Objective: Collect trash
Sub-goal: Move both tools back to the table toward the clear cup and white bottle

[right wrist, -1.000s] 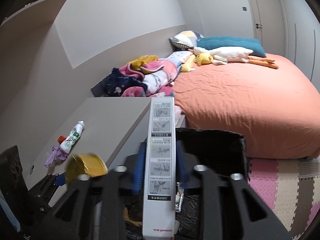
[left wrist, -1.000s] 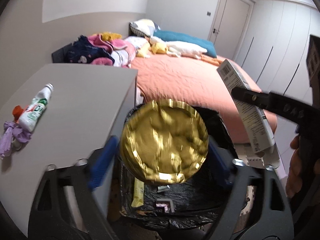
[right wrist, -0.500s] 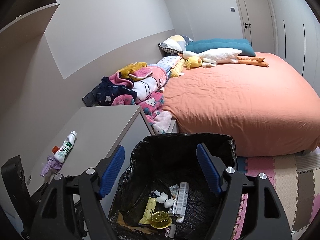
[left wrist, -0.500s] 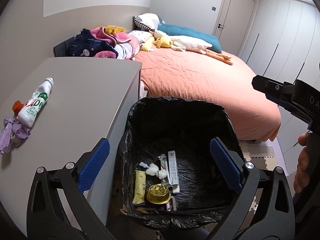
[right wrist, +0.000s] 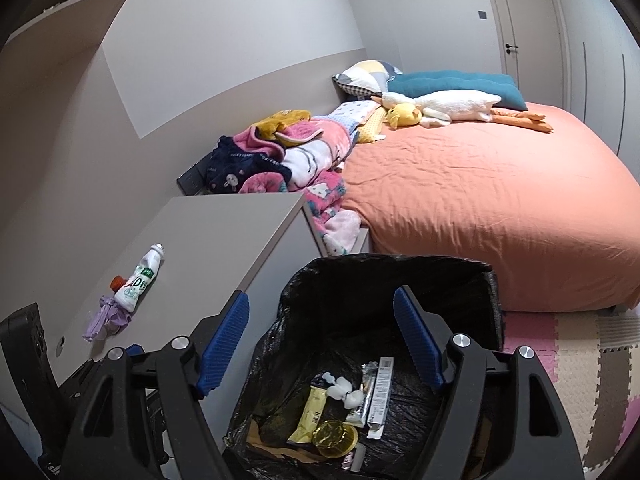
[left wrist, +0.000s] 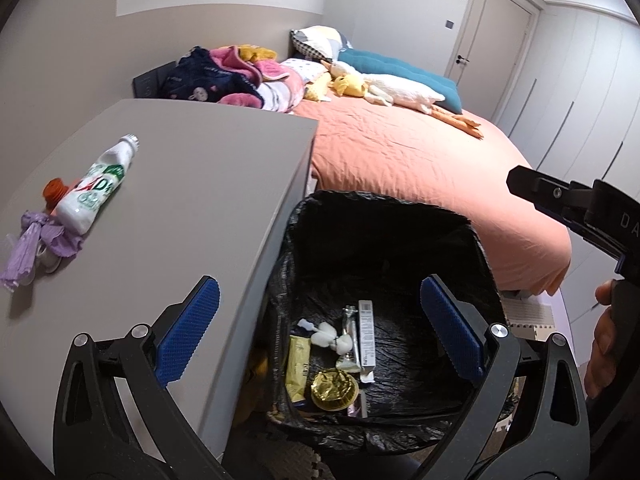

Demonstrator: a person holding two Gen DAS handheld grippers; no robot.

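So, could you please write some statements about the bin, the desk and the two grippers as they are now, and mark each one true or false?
1. The gold foil cup lies inside the trash bin. True.
2. The left gripper is shut on a long white box. False: it is open and holds nothing; the white box lies in the bin.
3. The plastic bottle lies on its side on the grey desk. True.
4. The purple wrapper is in the bin. False: it is on the desk, beside the bottle.
5. The right gripper is open above the bin. True.
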